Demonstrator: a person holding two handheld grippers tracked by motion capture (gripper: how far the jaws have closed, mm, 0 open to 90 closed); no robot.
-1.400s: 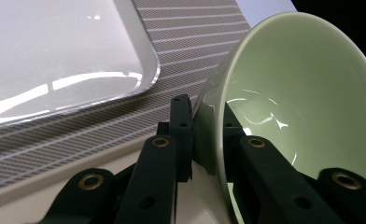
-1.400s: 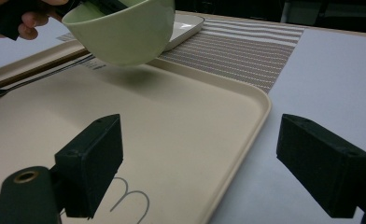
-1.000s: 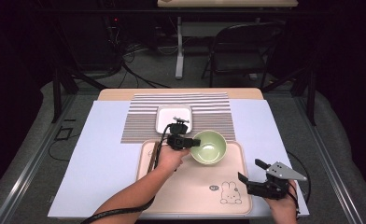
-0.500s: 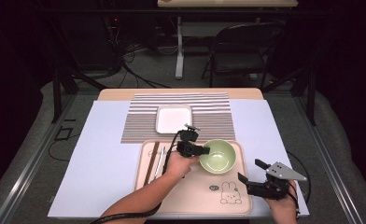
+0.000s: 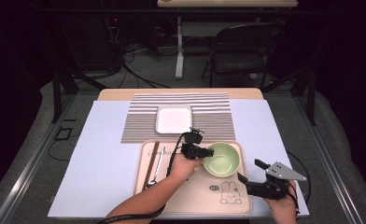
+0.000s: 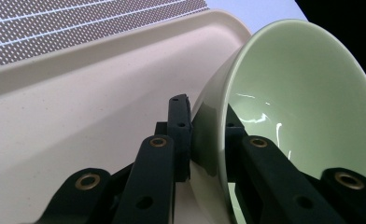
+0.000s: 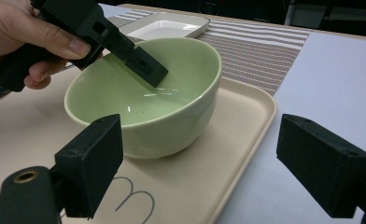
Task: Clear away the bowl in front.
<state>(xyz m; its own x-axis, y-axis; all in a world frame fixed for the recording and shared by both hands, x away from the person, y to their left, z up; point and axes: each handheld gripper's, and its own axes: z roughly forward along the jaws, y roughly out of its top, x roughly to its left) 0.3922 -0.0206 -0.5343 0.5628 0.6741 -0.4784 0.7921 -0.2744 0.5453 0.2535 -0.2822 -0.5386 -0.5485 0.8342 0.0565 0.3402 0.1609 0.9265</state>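
A pale green bowl (image 5: 224, 159) rests on the beige tray (image 5: 190, 196), in its far right part. My left gripper (image 5: 209, 152) comes from the left and is shut on the bowl's left rim. In the left gripper view the bowl (image 6: 302, 93) has its wall pinched between the two black jaws of the left gripper (image 6: 207, 116). In the right gripper view one left finger (image 7: 141, 63) lies inside the bowl (image 7: 172, 116). My right gripper (image 5: 249, 170) stands open by the tray's near right edge; its jaws frame the bowl without touching it.
A white square dish (image 5: 173, 119) sits on a striped placemat (image 5: 139, 121) beyond the tray. Chopsticks (image 5: 151, 161) and a spoon (image 5: 157, 163) lie along the tray's left side. A rabbit drawing (image 5: 230, 192) marks the tray's near right corner. A chair (image 5: 246, 46) stands past the table.
My left hand has carried the bowl to the right and nearer on the tray, and slightly lower. The right gripper has stayed where it was.
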